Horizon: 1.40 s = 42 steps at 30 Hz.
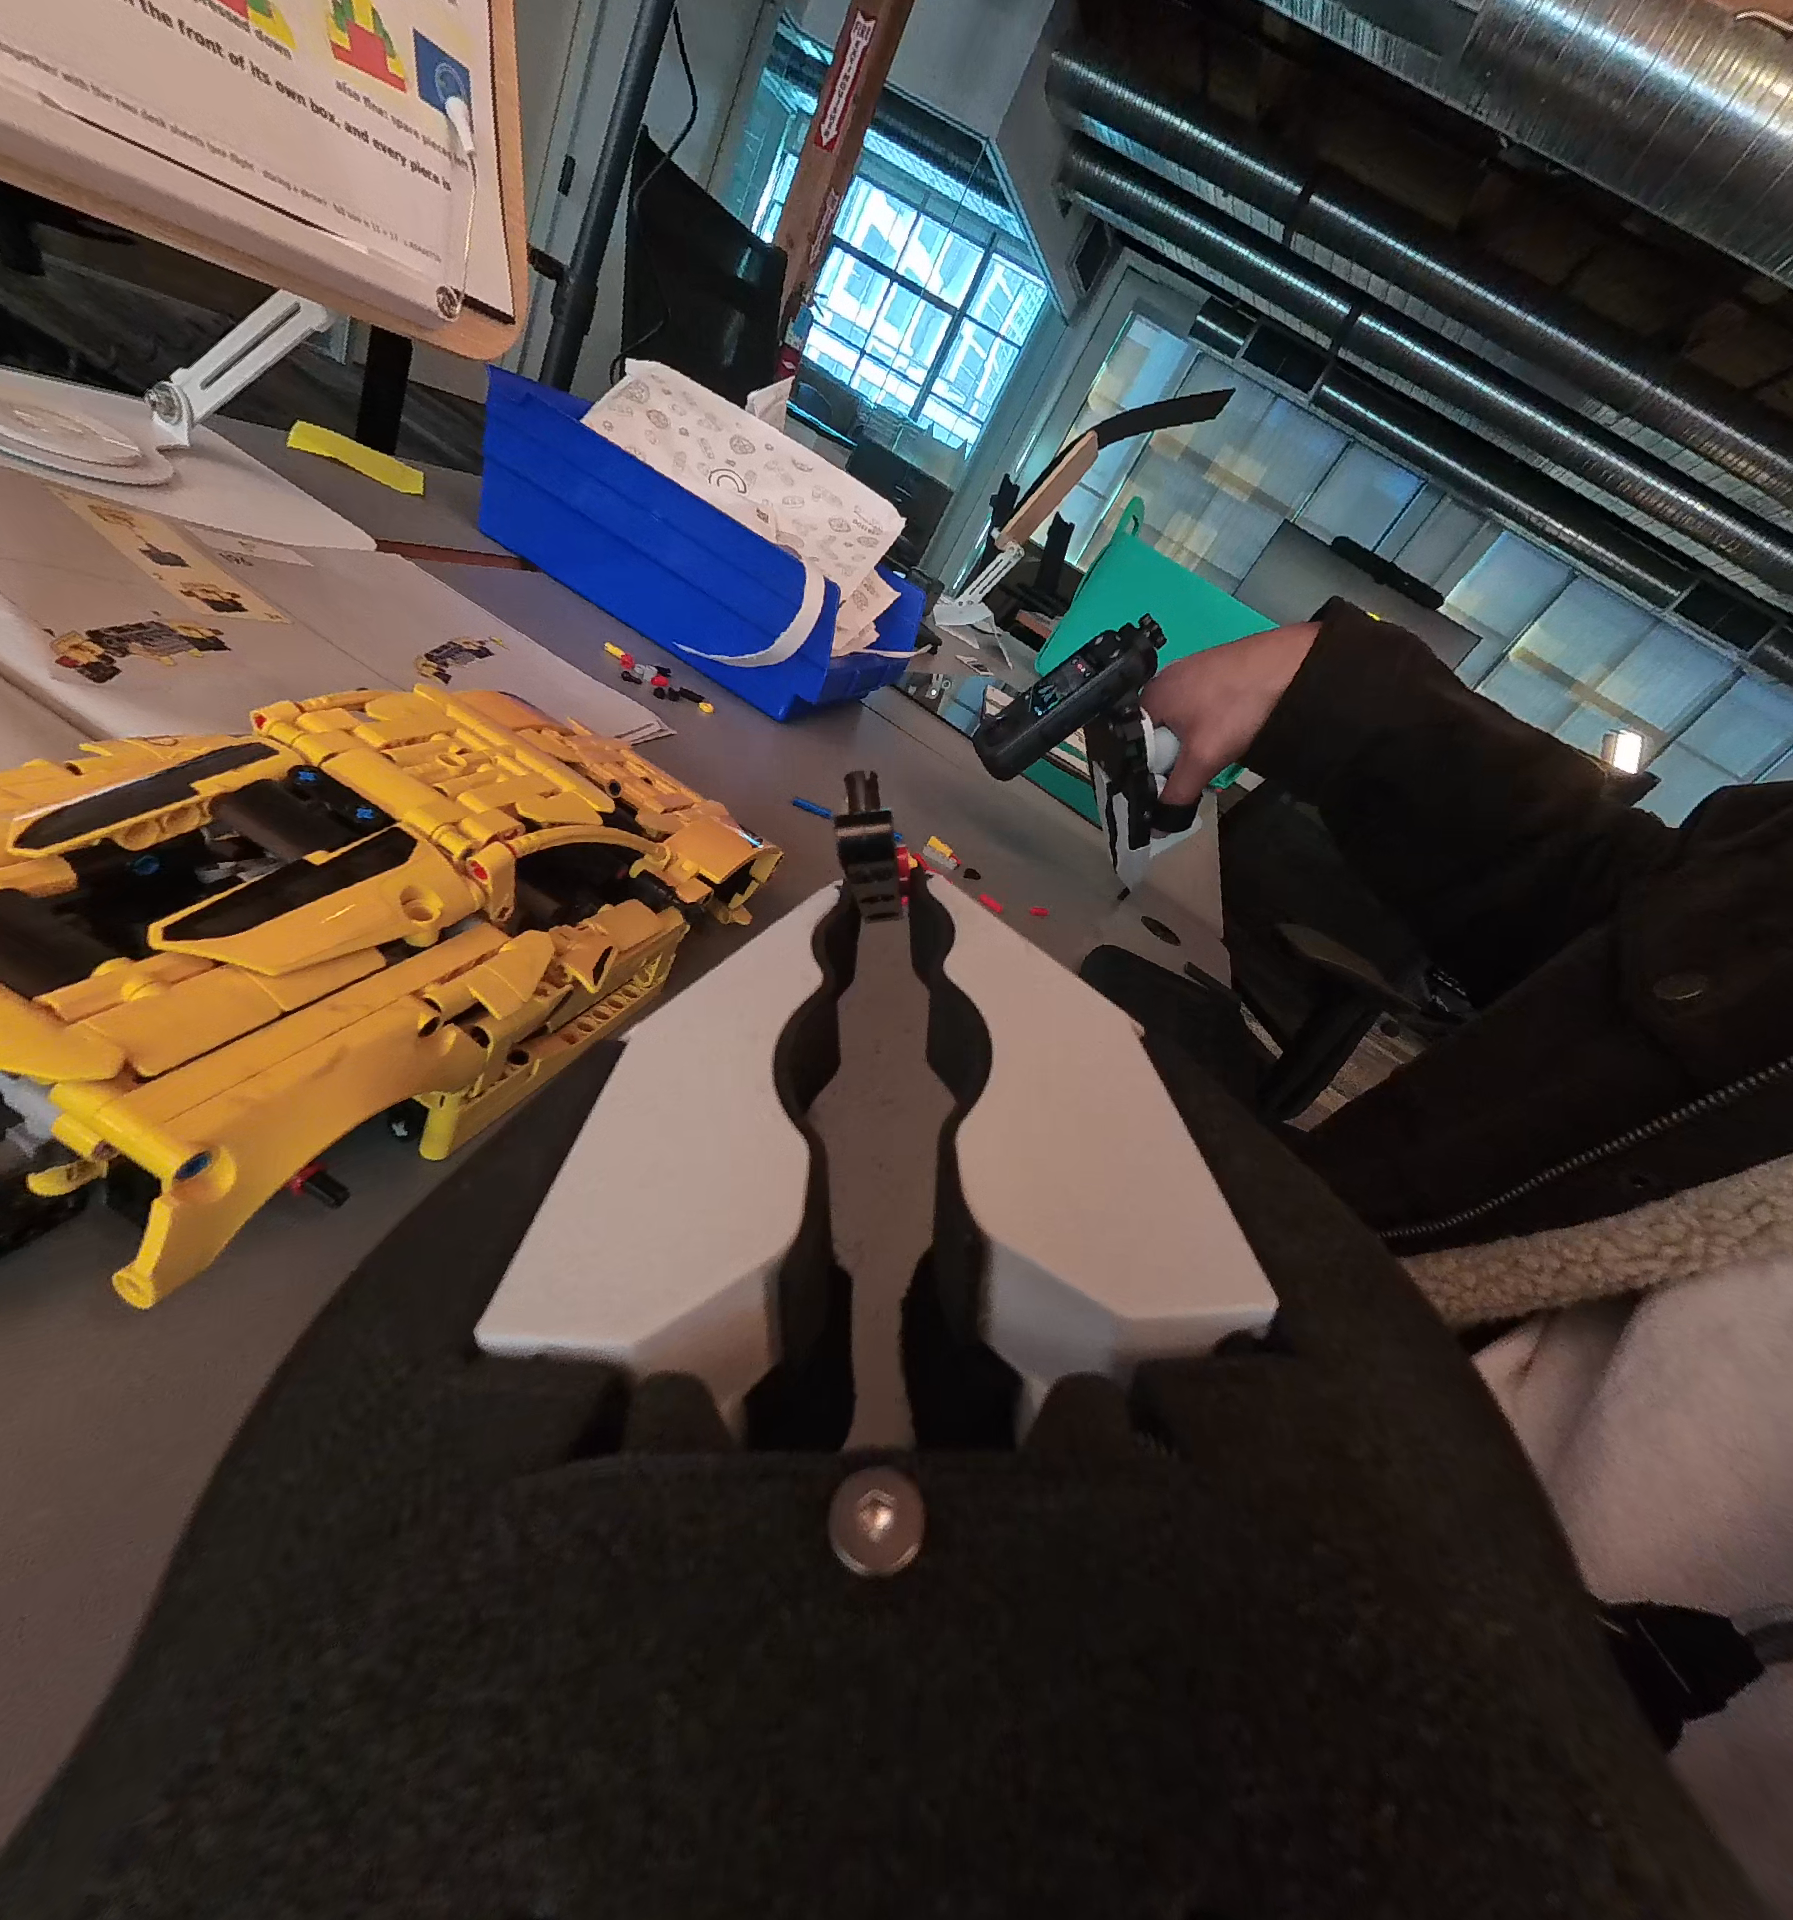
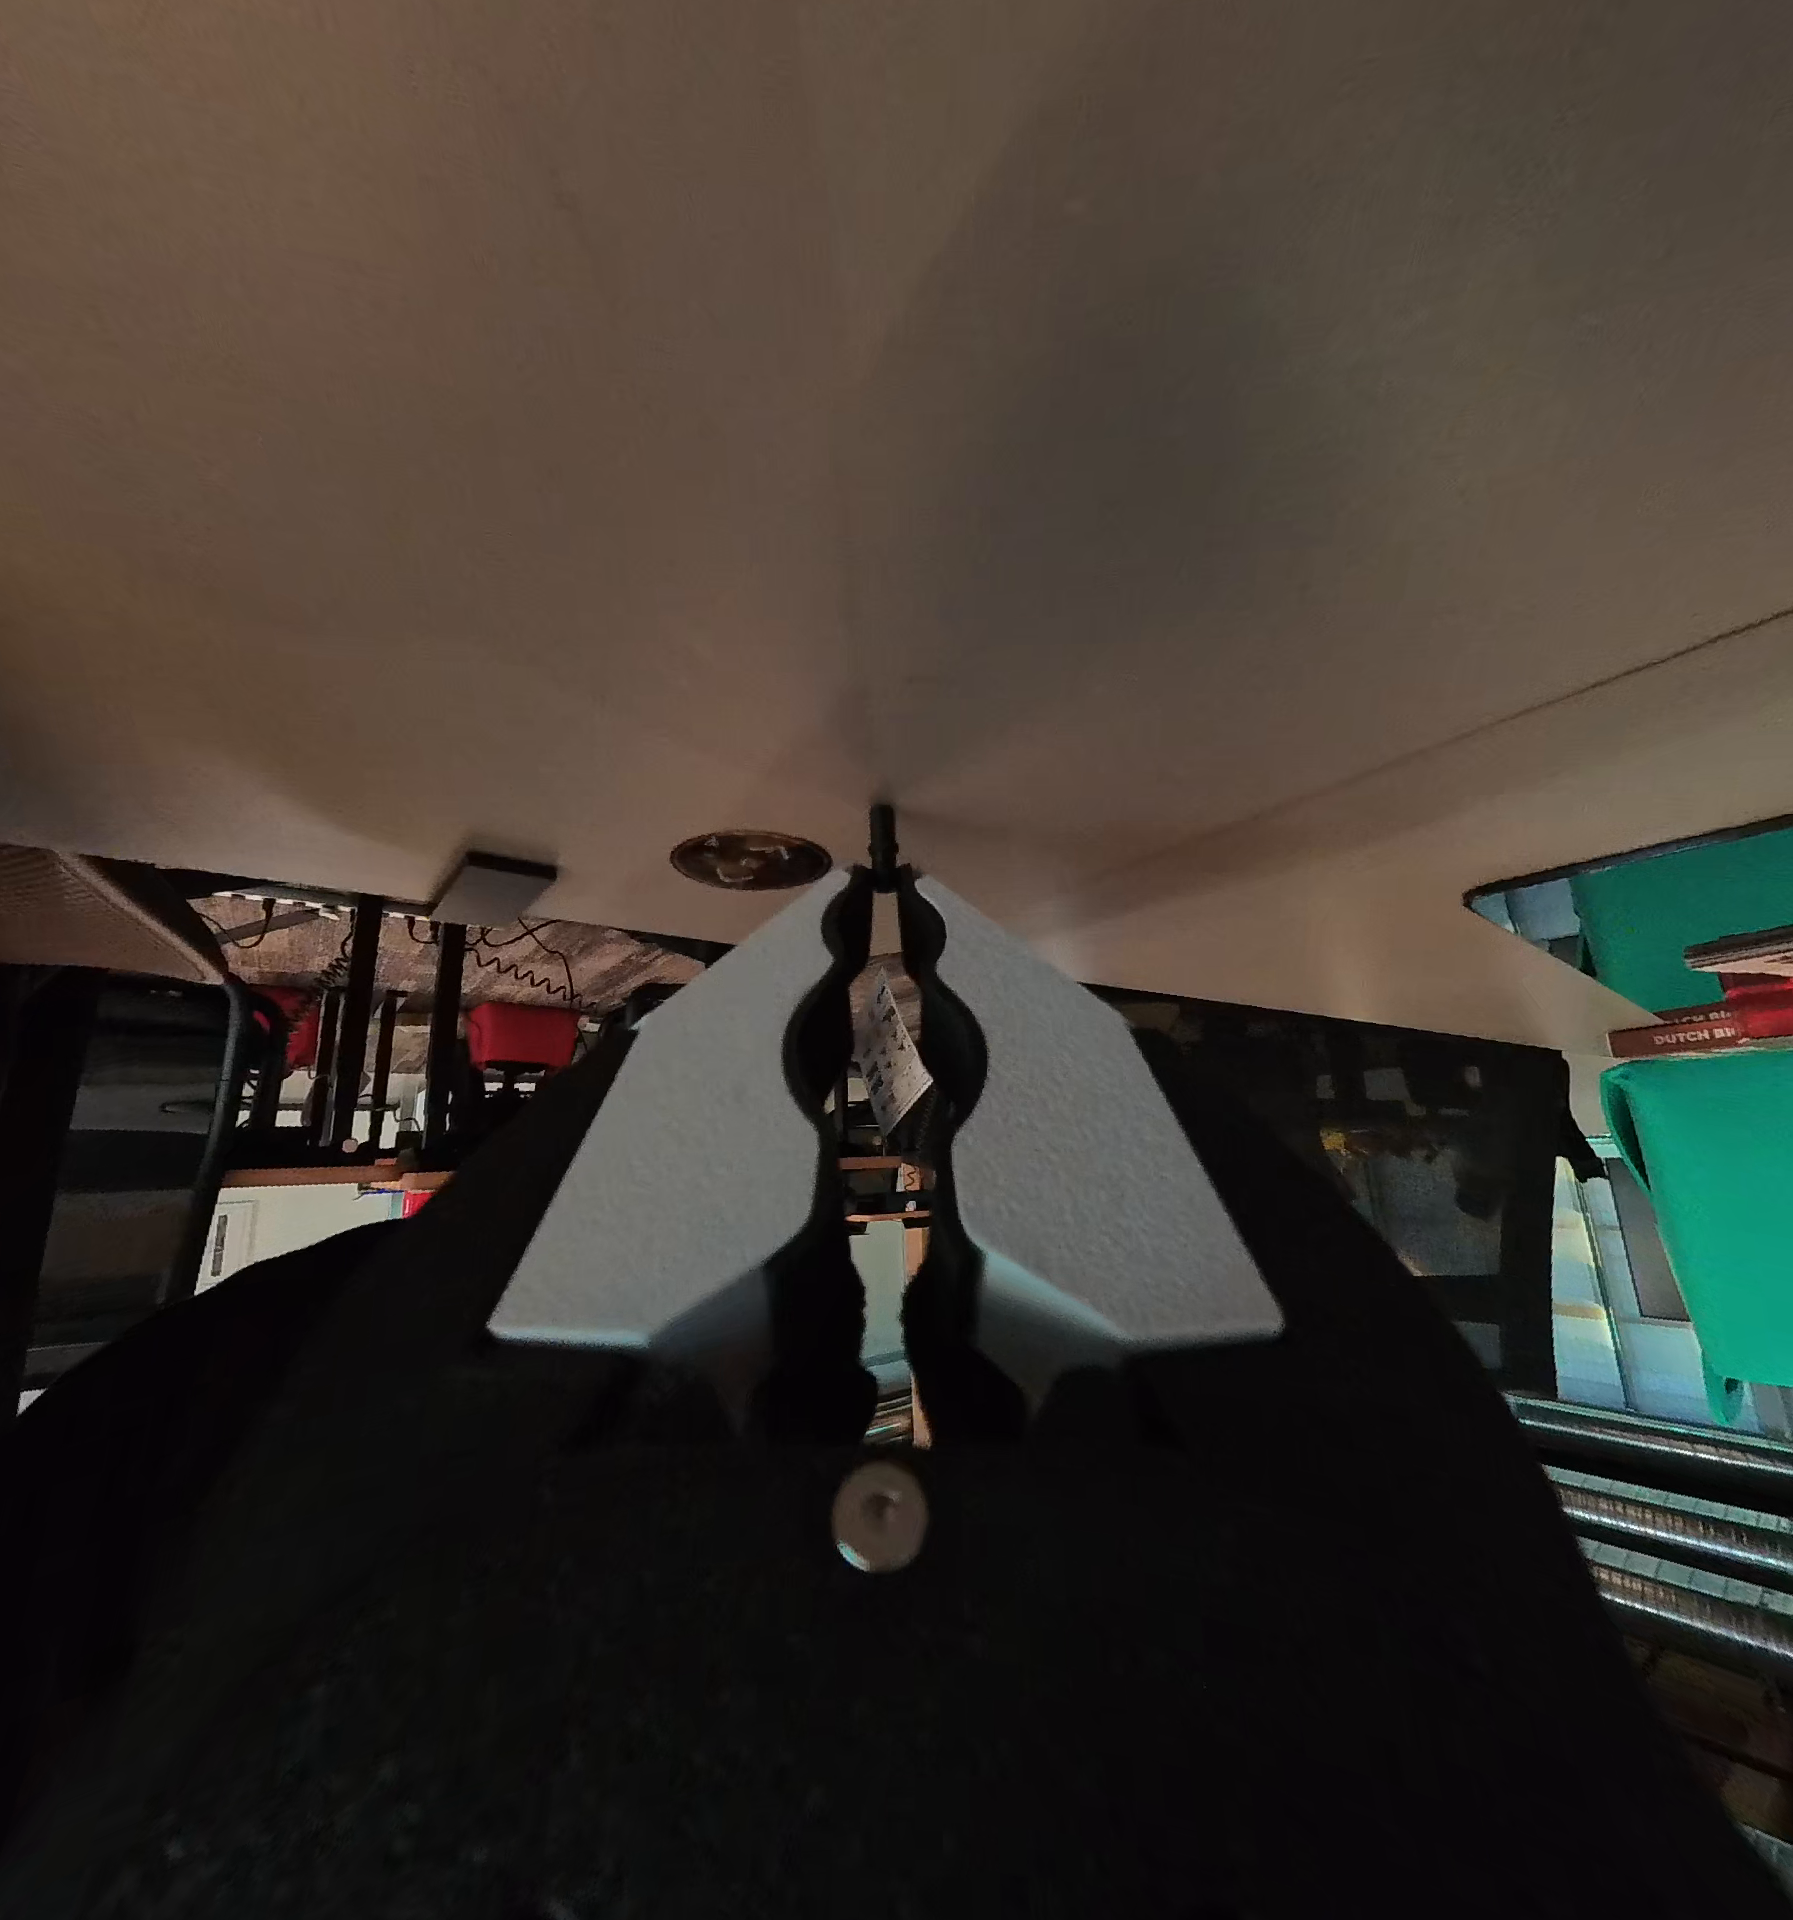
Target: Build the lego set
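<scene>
The left gripper [image 1: 876,894] clamps a black connector piece [image 1: 868,852] at its tips, the right gripper [image 2: 879,883] pinches a small black pin [image 2: 879,831] against the table [image 2: 871,416]; line the pin up squarely with the connector's hole before pressing.

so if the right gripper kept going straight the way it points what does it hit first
Most likely the table surface: the right gripper points almost straight at it, and the small black pin in its tips already looks to be touching it.

The left gripper [image 1: 876,894] pinches a small black Lego piece [image 1: 868,847] upright at its fingertips, above a grey table [image 1: 196,1455]. To its left lies a yellow Lego car [image 1: 300,935]. Behind sits a blue bin [image 1: 653,561] holding patterned paper. Farther right, a hand [image 1: 1219,707] holds the right gripper [image 1: 1126,873].
</scene>
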Each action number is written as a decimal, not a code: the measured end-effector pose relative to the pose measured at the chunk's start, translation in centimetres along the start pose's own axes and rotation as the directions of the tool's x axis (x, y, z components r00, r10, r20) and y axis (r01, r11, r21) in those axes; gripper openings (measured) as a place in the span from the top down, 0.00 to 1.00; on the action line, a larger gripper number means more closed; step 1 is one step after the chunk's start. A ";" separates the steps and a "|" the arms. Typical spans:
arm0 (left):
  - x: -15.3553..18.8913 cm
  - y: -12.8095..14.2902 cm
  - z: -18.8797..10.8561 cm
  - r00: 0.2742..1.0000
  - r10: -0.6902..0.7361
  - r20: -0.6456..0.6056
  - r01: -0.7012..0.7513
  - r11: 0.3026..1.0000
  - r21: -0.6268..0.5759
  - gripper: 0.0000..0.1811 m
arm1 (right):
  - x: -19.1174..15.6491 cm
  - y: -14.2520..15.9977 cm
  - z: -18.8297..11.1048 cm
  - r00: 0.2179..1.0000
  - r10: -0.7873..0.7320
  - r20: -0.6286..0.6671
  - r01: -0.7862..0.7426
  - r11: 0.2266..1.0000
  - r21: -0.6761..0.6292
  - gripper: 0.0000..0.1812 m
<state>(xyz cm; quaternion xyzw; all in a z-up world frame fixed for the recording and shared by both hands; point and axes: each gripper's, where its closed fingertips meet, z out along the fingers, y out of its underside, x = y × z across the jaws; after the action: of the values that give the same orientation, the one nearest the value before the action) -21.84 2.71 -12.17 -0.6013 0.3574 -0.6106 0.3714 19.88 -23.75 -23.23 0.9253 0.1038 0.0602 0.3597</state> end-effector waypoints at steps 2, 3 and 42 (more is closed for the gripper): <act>0.0 0.0 0.0 1.000 0.000 0.000 0.000 1.000 0.001 0.95 | 0.1 0.0 0.0 1.000 -0.002 -0.005 0.002 1.000 -0.002 0.98; 0.0 0.0 0.0 1.000 -0.001 0.000 0.001 1.000 0.002 0.95 | 0.1 0.0 0.0 1.000 -0.002 -0.005 0.002 1.000 -0.003 0.98; -0.1 -0.2 -0.1 1.000 -0.016 -0.003 0.016 1.000 0.013 0.95 | 0.3 -0.4 -1.9 1.000 0.019 0.020 -0.026 0.435 0.900 0.91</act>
<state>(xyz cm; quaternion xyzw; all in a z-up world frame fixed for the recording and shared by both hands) -21.90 2.92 -12.08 -0.6009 0.3492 -0.6166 0.3699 19.71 -22.19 -22.12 0.9765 0.1064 -0.0022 -0.1875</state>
